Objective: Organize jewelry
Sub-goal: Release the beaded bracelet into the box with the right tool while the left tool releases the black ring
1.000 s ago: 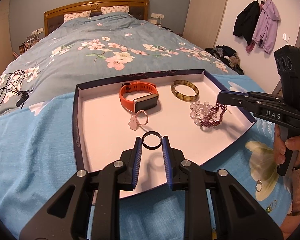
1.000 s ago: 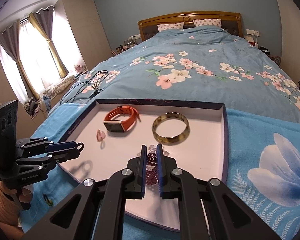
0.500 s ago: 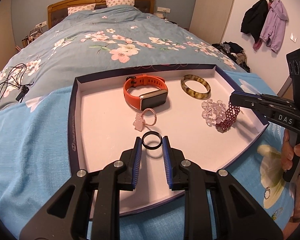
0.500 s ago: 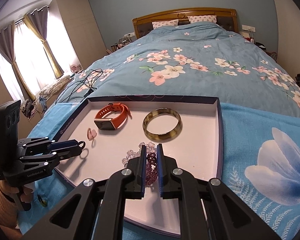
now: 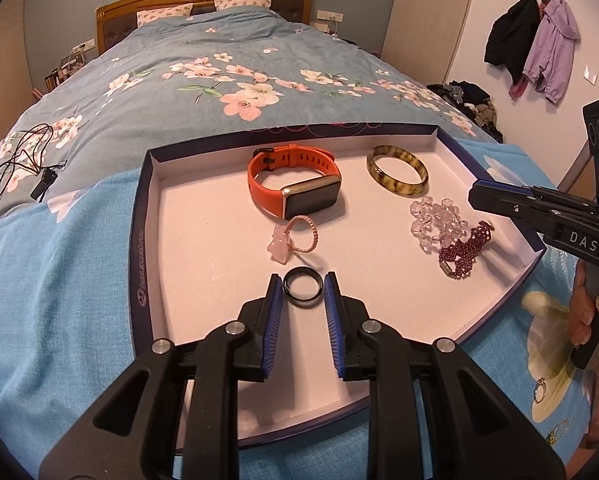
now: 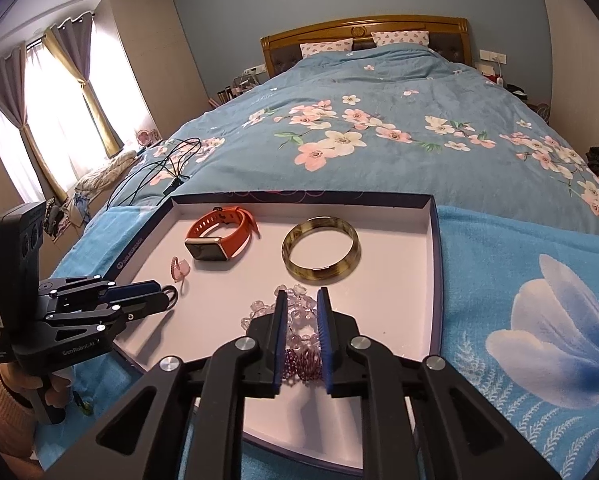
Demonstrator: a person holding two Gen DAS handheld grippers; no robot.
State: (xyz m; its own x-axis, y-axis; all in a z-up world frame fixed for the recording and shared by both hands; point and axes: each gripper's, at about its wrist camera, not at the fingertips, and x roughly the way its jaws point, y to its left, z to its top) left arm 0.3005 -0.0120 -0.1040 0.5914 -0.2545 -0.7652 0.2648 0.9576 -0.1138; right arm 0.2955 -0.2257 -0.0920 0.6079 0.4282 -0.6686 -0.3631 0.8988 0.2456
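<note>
Inside the shallow tray (image 5: 147,240) on the bed, the left gripper (image 5: 302,286) is pinching a black ring (image 5: 302,289) between its blue pads just above the tray floor. Meanwhile the right gripper (image 6: 302,322) has just been opening; its jaws are standing slightly apart, straddling the dark red bead bracelet (image 6: 302,364) lying beside the clear bead bracelet (image 5: 437,220), apparently no longer squeezing it.

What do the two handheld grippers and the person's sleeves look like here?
Both are black plastic frames with silver pivot screws and ribbed blue finger pads. The left gripper reads "GenRobot.AI" on its side; the right gripper reads "DAS". Each has a boxy black camera block above its handle. The cuffs are pinkish knit.
</note>
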